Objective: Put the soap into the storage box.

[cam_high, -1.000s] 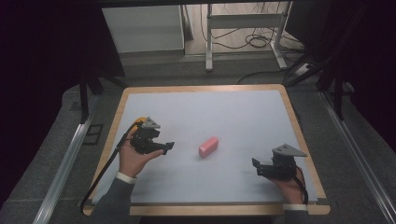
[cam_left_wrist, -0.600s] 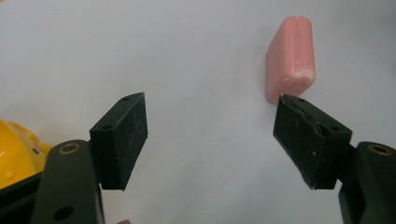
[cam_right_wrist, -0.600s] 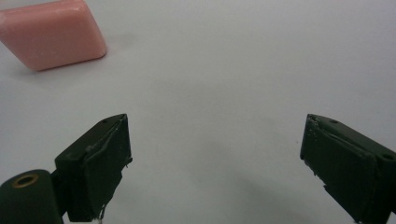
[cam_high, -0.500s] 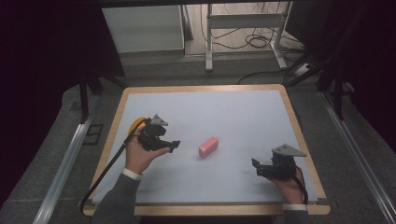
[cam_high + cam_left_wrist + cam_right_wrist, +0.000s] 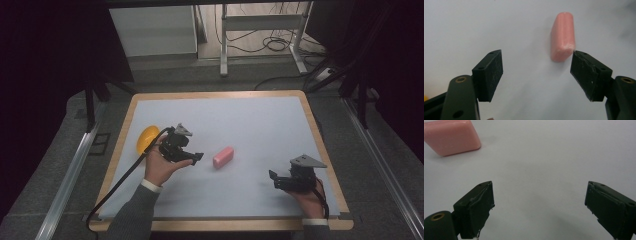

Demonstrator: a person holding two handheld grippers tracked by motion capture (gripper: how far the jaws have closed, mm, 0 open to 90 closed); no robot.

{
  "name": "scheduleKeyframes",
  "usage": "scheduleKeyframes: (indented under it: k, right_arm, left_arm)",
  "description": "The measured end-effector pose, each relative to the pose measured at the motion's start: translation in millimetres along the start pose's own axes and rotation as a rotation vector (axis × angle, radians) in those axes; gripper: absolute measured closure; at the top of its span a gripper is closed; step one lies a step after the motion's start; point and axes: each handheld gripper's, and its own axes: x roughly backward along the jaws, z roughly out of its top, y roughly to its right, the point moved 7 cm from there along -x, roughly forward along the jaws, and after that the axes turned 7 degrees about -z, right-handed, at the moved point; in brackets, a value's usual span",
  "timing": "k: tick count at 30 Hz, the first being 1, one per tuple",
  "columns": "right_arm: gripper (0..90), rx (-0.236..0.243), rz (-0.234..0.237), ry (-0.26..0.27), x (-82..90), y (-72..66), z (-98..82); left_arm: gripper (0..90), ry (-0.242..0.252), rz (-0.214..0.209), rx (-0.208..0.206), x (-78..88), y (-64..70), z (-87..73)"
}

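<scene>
A pink rounded block [image 5: 223, 156] lies on the pale table mat near its middle. My left gripper [image 5: 198, 157] is held just left of the block, its jaws open and pointing at it. In the left gripper view the block [image 5: 562, 36] lies just ahead of the open jaws, close to the right one, with nothing between them. My right gripper [image 5: 272, 178] rests near the front right of the mat, pointing left with its jaws open. In the right gripper view the pink block [image 5: 451, 136] lies far off at the upper left and the jaws hold nothing.
A yellow round object [image 5: 146, 138] lies on the mat behind the left hand, near the left wooden edge [image 5: 118, 150]. A black cable [image 5: 117, 183] trails from the left gripper over the front left of the table. Table legs and cables stand on the floor beyond the far edge.
The left hand has moved right and a little away from me, toward the pink block, uncovering the yellow object. The right gripper has stayed put.
</scene>
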Motion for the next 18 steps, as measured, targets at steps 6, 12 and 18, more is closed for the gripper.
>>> scheduleKeyframes:
  k: [6,12,18]
  right_arm:
    - [8.3,0.0,-0.001,-0.004,-0.6,-0.7,-0.4]
    - [8.3,0.0,-0.002,-0.005,-0.7,-0.8,-0.4]
    - [8.3,0.001,-0.001,-0.006,-1.4,-1.0,-1.0]
  left_arm:
    - [26.7,-0.015,-0.006,-0.017,-7.8,7.3,1.9]
    - [26.9,-0.011,-0.024,-0.025,-16.0,15.3,6.0]
    - [26.9,-0.025,-0.009,-0.04,-22.1,19.8,9.8]
